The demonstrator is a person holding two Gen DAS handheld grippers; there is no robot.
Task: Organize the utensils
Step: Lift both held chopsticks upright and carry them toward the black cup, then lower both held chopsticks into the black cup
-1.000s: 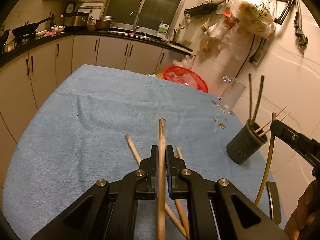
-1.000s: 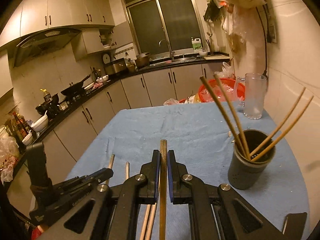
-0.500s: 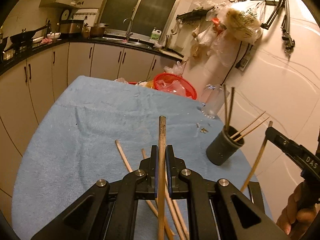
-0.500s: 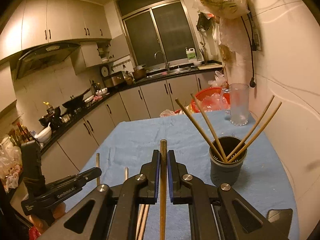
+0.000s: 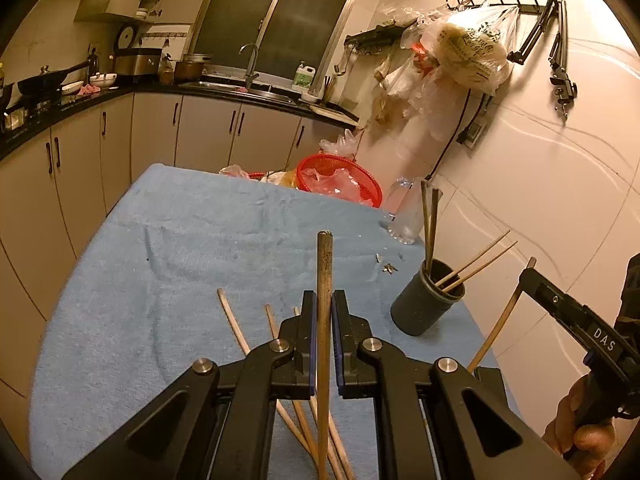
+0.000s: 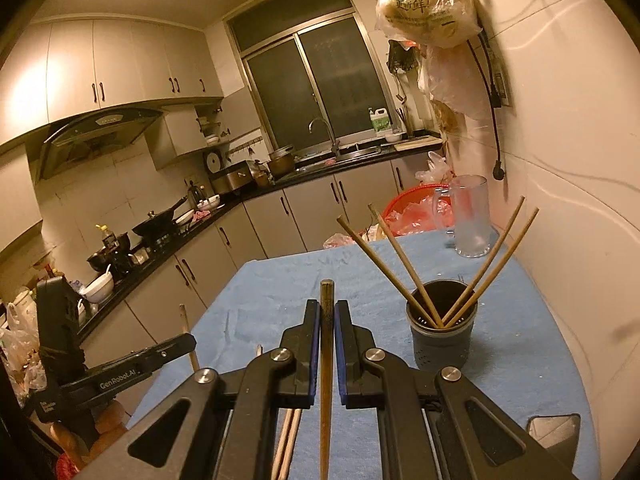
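My left gripper [image 5: 323, 300] is shut on a wooden chopstick [image 5: 324, 264] that points forward above the blue-towelled table [image 5: 160, 280]. My right gripper [image 6: 327, 308] is shut on another chopstick [image 6: 327, 292]. A dark grey utensil holder [image 5: 426, 300] stands at the table's right side with several chopsticks in it; it also shows in the right wrist view [image 6: 442, 340]. Loose chopsticks [image 5: 236, 324] lie on the towel below my left gripper. In the left wrist view the right gripper [image 5: 532, 276] is to the right of the holder with its chopstick [image 5: 500, 324] hanging down.
A clear glass mug [image 6: 470, 216] and a red basket [image 5: 340, 178] stand at the table's far end. The tiled wall [image 5: 540, 180] runs along the right. Kitchen cabinets [image 5: 80, 152] and counter lie left and behind. The left gripper [image 6: 172, 346] shows at left in the right wrist view.
Both grippers have risen and drawn back from the table, each still holding its chopstick. The holder now looks farther away and lower in both views.
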